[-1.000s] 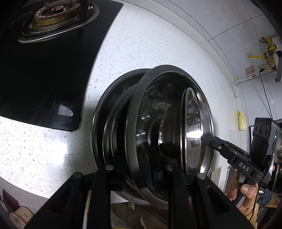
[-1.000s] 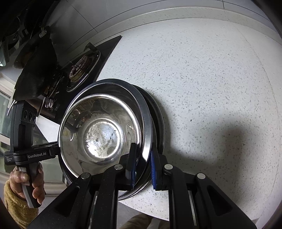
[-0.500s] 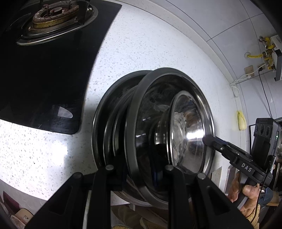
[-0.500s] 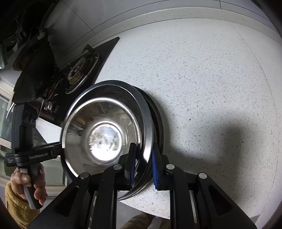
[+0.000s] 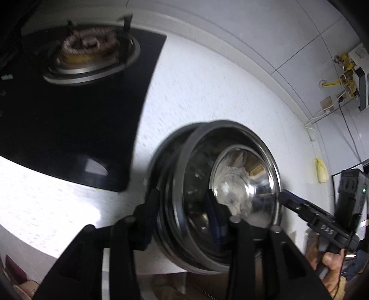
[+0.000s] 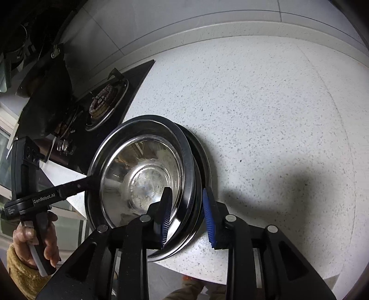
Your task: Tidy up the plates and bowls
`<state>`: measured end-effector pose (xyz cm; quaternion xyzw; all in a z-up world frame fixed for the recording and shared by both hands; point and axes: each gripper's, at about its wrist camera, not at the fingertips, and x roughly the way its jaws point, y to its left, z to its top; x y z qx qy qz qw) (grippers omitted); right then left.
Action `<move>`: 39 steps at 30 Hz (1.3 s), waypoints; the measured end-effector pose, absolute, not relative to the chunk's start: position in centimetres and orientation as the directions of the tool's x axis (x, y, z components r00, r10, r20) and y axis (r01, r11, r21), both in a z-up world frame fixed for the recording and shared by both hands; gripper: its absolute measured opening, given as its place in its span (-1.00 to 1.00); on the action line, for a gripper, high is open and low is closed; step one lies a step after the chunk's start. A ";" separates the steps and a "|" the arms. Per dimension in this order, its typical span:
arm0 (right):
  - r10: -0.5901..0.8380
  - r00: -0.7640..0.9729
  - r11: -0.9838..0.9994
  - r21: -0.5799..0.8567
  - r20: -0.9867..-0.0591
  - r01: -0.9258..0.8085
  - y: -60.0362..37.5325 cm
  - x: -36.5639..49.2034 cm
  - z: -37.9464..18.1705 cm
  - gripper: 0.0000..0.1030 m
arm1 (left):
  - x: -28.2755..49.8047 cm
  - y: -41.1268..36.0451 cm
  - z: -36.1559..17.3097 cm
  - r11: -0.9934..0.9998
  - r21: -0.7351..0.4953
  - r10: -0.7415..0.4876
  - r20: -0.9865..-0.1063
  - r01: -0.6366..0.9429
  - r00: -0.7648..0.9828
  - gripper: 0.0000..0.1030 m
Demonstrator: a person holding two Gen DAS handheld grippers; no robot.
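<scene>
Both the left gripper [image 5: 182, 212] and right gripper [image 6: 188, 214] have just been opening, jaws spread astride the stacked steel bowls [image 6: 143, 175] without pinching.

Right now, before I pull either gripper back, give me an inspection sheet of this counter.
Surface: white speckled stone counter, bare to the right of the stack.
Job's things: nested stainless steel bowls and plates, near the front edge.
Clutter: nothing seen.
Grippers: left gripper and right gripper straddle opposite rims; jaws have just been opening, pads off the metal.
Cables: white and black leads on the wall.
Surroundings: black glass gas hob, grey wall tiles.
</scene>
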<state>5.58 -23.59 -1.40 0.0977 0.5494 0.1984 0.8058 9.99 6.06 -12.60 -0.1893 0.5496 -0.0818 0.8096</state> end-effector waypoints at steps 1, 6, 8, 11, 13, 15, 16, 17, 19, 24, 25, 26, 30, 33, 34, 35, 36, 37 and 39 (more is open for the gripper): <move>0.408 0.345 0.911 0.353 -0.845 -0.213 -23.7 5.1 -0.9 -0.34 | 9.7 6.3 -12.2 0.918 -0.389 -0.330 -0.856 -0.075 0.398 -0.22; 0.387 0.427 0.922 0.331 -0.817 -0.202 -24.6 3.3 1.0 -0.11 | 7.4 5.9 -9.4 0.958 -0.284 -0.224 -0.834 -0.043 0.504 -0.22; 0.377 0.453 0.926 0.327 -0.808 -0.188 -25.3 2.6 1.6 0.00 | 6.1 5.2 -8.3 0.965 -0.261 -0.204 -0.820 -0.032 0.535 -0.22; 0.352 0.485 0.936 0.306 -0.801 -0.175 -26.3 1.6 2.4 0.02 | 4.3 4.2 -7.2 0.975 -0.223 -0.176 -0.805 -0.015 0.566 -0.21; 0.326 0.508 0.945 0.279 -0.798 -0.168 -27.0 0.6 2.9 0.11 | 3.1 3.6 -6.6 0.980 -0.198 -0.157 -0.790 -0.004 0.593 -0.17; 0.307 0.522 0.952 0.261 -0.796 -0.161 -27.7 -0.2 3.3 0.17 | 1.8 3.0 -5.8 0.988 -0.154 -0.125 -0.776 0.006 0.619 -0.15; 0.300 0.526 0.954 0.255 -0.796 -0.160 -28.0 -0.7 3.4 0.17 | 1.4 2.8 -5.6 0.990 -0.143 -0.117 -0.769 0.010 0.628 -0.15; 0.291 0.530 0.957 0.246 -0.796 -0.156 -28.3 -1.1 3.5 0.17 | 0.6 2.3 -5.3 0.991 -0.132 -0.110 -0.763 0.014 0.637 -0.15; 0.267 0.545 0.964 0.221 -0.795 -0.151 -28.8 -2.1 3.7 0.17 | -0.4 1.8 -4.9 0.994 -0.111 -0.092 -0.756 0.011 0.649 -0.15; 0.251 0.559 0.968 0.215 -0.790 -0.130 -30.5 -4.1 4.1 0.21 | -3.1 1.0 -3.8 0.996 -0.085 -0.060 -0.733 -0.004 0.678 -0.15; 0.250 0.559 0.968 0.216 -0.790 -0.127 -30.6 -4.3 4.1 0.21 | -3.4 1.0 -3.7 0.997 -0.081 -0.054 -0.731 -0.009 0.680 -0.15; 0.246 0.563 0.969 0.215 -0.789 -0.121 -31.0 -4.7 4.2 0.21 | -3.7 0.9 -3.4 0.997 -0.077 -0.045 -0.726 -0.016 0.686 -0.15; 0.236 0.566 0.971 0.214 -0.790 -0.106 -31.8 -6.0 4.4 0.22 | -4.6 0.4 -2.7 0.998 -0.058 -0.021 -0.715 -0.028 0.699 -0.15; 0.232 0.564 0.972 0.213 -0.793 -0.099 -32.3 -6.8 4.3 0.23 | -5.2 0.3 -2.2 0.998 -0.055 -0.008 -0.706 -0.044 0.708 -0.15; 0.229 0.565 0.972 0.213 -0.793 -0.096 -32.4 -7.1 4.4 0.23 | -5.3 0.2 -2.1 0.997 -0.054 -0.002 -0.704 -0.051 0.710 -0.15; 0.225 0.565 0.973 0.209 -0.794 -0.094 -32.5 -7.3 4.3 0.24 | -5.5 0.2 -2.0 0.997 -0.042 0.017 -0.701 -0.065 0.713 -0.15; 0.219 0.567 0.975 0.204 -0.794 -0.090 -32.6 -7.6 4.3 0.24 | -5.7 0.1 -1.9 0.997 -0.028 0.035 -0.699 -0.076 0.715 -0.15; 0.214 0.568 0.976 0.202 -0.795 -0.086 -32.7 -7.9 4.3 0.24 | -5.8 0.0 -1.8 0.996 -0.014 0.051 -0.696 -0.085 0.717 -0.15; 0.214 0.569 0.975 0.206 -0.794 -0.080 -33.0 -8.4 4.3 0.24 | -6.3 -0.2 -1.5 0.996 0.002 0.070 -0.687 -0.093 0.723 -0.15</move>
